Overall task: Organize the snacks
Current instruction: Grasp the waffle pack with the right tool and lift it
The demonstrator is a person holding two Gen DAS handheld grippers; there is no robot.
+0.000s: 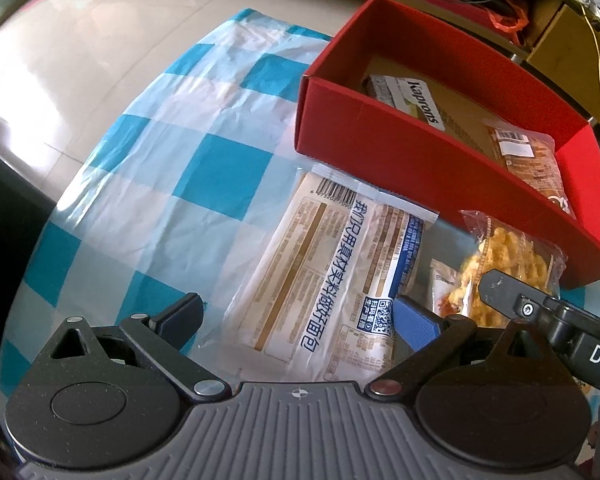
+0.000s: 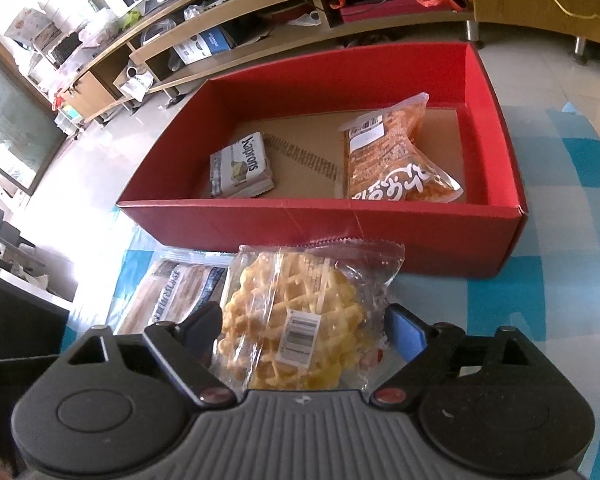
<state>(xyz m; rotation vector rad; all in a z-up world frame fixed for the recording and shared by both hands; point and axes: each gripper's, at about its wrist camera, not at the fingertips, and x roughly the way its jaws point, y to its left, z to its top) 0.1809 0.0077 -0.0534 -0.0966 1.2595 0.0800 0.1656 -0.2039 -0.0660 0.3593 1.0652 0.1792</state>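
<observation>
A white bread packet (image 1: 328, 280) with blue print lies flat on the checked cloth, in front of the red box (image 1: 380, 152). My left gripper (image 1: 298, 316) hovers over its near end, open, with one finger on each side. To its right lies a clear packet of waffle snack (image 2: 296, 320). My right gripper (image 2: 304, 324) straddles that packet with jaws wide and pads at the wrapper's edges, not squeezing it. One right finger (image 1: 504, 292) shows above the waffle packet (image 1: 500, 248). Inside the red box (image 2: 320, 220) lie a Kaprons packet (image 2: 242, 166) and an orange snack bag (image 2: 392, 164).
The blue-and-white checked cloth (image 1: 180, 160) covers a round table whose edge curves away at the left, with tiled floor (image 1: 80, 40) beyond. Low wooden shelving (image 2: 204, 40) with clutter runs along the back. A dark object (image 1: 4, 208) stands at the table's left.
</observation>
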